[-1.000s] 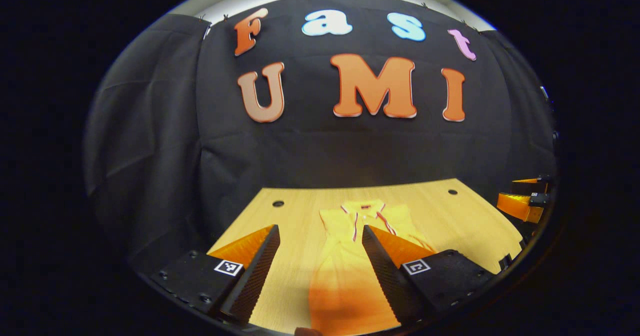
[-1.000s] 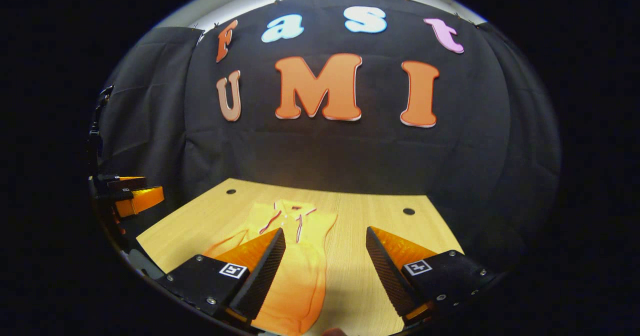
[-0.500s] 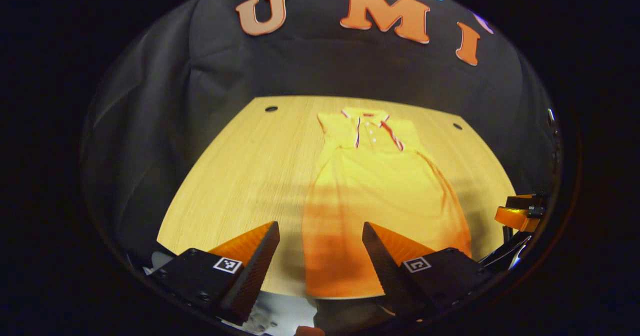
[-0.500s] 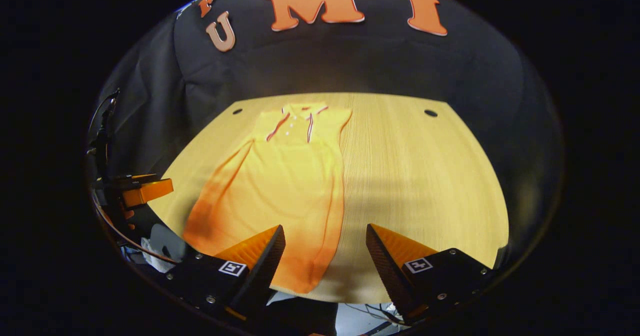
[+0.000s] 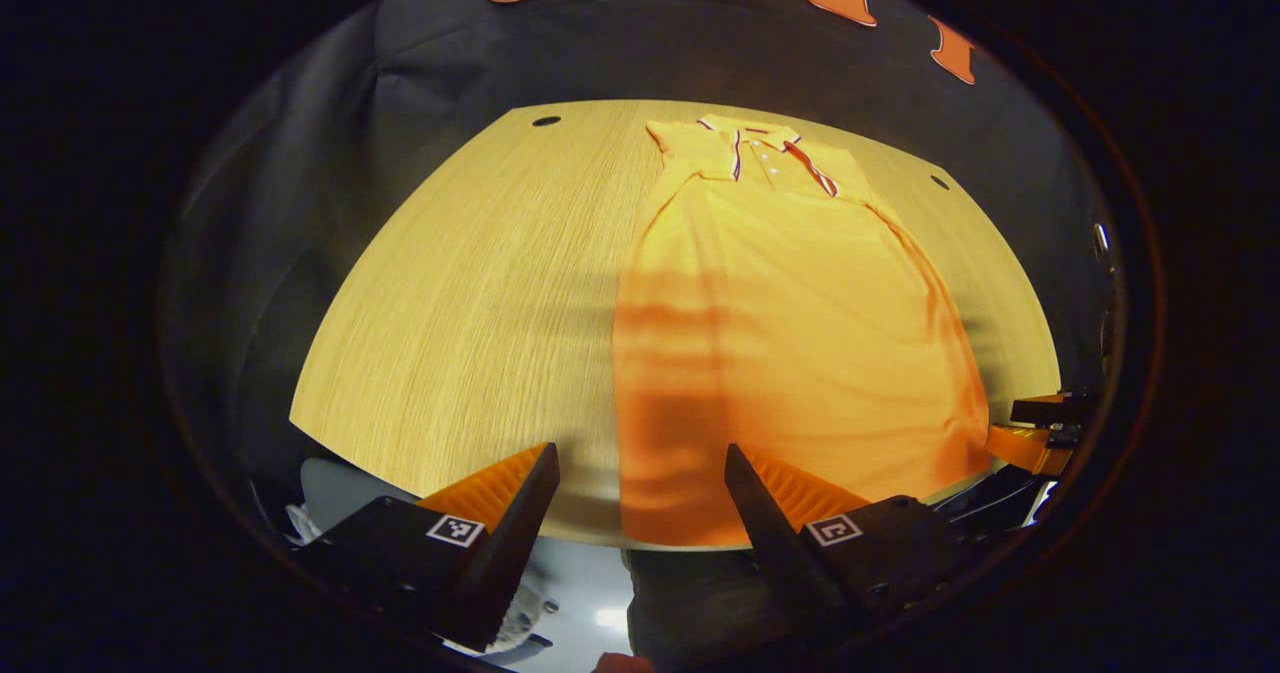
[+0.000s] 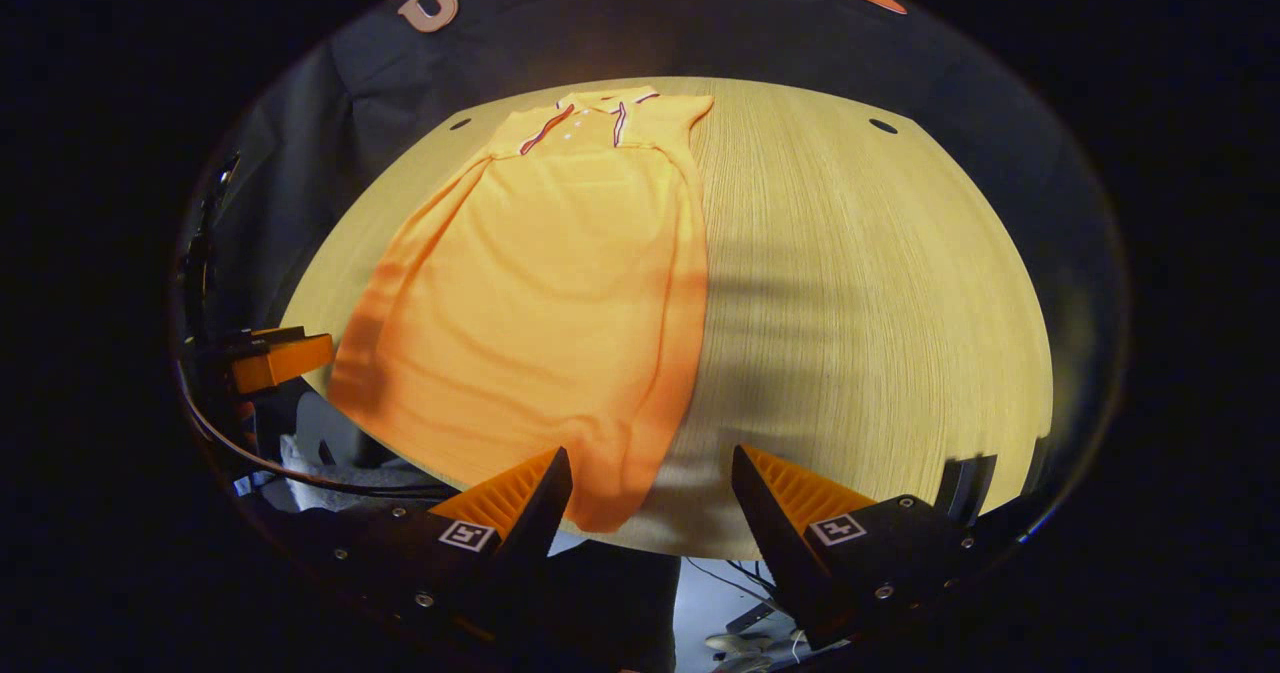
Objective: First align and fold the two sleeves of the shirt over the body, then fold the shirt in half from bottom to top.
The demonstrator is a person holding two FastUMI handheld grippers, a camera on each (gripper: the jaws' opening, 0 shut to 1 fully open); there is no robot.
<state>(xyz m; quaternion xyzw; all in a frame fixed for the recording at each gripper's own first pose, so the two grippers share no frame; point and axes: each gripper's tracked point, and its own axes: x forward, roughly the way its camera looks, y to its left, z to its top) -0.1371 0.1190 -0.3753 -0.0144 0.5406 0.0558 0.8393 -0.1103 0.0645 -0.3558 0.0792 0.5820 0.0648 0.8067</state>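
- Left gripper (image 5: 640, 468): your fingers are spread wide and grip nothing. They hang above the near edge of the table (image 5: 470, 283), over the lower left corner of the shirt (image 5: 790, 323).
- Right gripper (image 6: 650, 473): its fingers are likewise spread and empty, poised over the shirt's lower right corner at the near table edge.
- Shirt position: the orange polo lies flat and lengthwise on the wooden table, collar (image 5: 750, 138) toward the booth wall, hem (image 6: 520, 453) at the edge nearest you.
- Step in hand: the garment reads as a narrow panel with no sleeve projecting, so the sleeves appear already folded over the body. Judge the bottom-to-top fold as the step in hand, not yet begun.
- Next move: lower each gripper onto its hem corner, pinch both cloth layers, then lift and carry the hem evenly toward the collar. Keep the two corners level to prevent a skewed fold.
- Markings: no brand or readable label is visible on the shirt. Each finger mount carries a small square coded marker (image 5: 455, 530), not legible text.
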